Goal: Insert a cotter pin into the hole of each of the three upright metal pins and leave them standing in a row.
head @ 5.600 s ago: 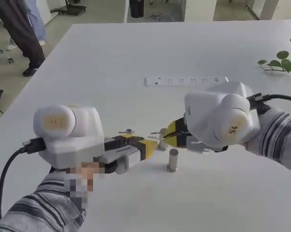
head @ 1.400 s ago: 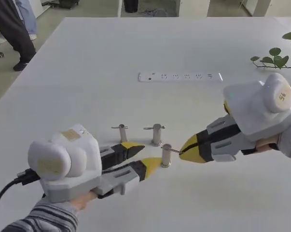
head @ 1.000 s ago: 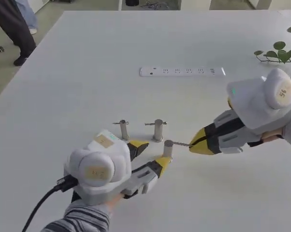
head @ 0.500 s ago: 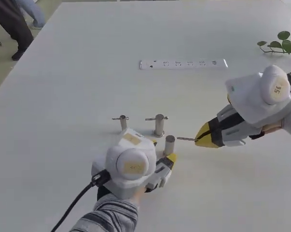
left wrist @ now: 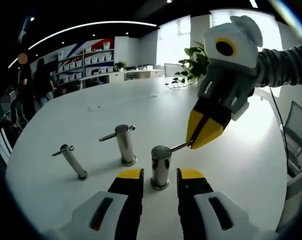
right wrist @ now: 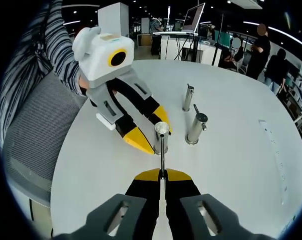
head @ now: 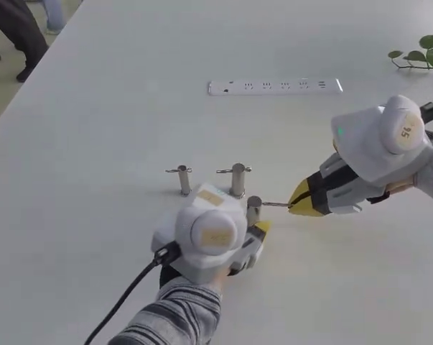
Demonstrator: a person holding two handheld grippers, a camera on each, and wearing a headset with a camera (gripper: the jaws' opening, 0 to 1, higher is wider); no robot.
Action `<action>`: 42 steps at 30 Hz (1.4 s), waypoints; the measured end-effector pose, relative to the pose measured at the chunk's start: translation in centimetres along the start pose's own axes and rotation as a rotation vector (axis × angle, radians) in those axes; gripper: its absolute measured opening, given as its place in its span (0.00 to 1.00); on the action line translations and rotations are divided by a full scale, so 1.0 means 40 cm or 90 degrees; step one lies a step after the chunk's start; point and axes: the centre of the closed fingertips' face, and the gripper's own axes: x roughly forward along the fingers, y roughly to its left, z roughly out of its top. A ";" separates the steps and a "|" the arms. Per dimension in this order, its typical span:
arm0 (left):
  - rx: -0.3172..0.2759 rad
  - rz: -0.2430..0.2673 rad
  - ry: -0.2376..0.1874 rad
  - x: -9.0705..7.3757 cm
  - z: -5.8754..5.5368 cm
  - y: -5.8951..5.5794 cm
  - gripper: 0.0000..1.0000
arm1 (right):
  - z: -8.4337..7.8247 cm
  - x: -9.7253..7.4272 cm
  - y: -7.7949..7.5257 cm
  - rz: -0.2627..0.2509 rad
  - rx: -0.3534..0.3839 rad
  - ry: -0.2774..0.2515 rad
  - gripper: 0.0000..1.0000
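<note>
The left gripper stands with its jaws partly open. Its yellow-tipped fingers sit one on each side of the near metal pin, low at its base, and a thin gap shows on both sides, so they bracket it without a clear squeeze. That pin stands upright on the white table.

The right gripper has its fingers closed tight on the held cotter pin, pinching its rear end. The pin's shank runs straight out from the fingertips to the upper part of the near metal pin. Whether its tip has entered the hole cannot be told.

Beyond the left gripper's left finger stands the middle metal pin, upright, with the middle cotter pin through its top. Farther out on that same side is the outer metal pin, with the outer cotter pin through it. Well past all the fingertips lies a power strip.
</note>
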 end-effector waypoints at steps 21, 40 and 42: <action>0.021 -0.021 0.005 0.004 -0.002 -0.003 0.10 | 0.037 0.002 0.006 0.031 -0.055 0.014 0.00; -0.011 -0.003 0.006 0.008 -0.011 -0.005 0.10 | 0.056 0.015 0.005 0.005 0.046 0.021 0.00; -0.011 -0.002 0.007 0.008 -0.010 -0.006 0.10 | 0.062 0.018 0.005 0.003 0.058 0.017 0.00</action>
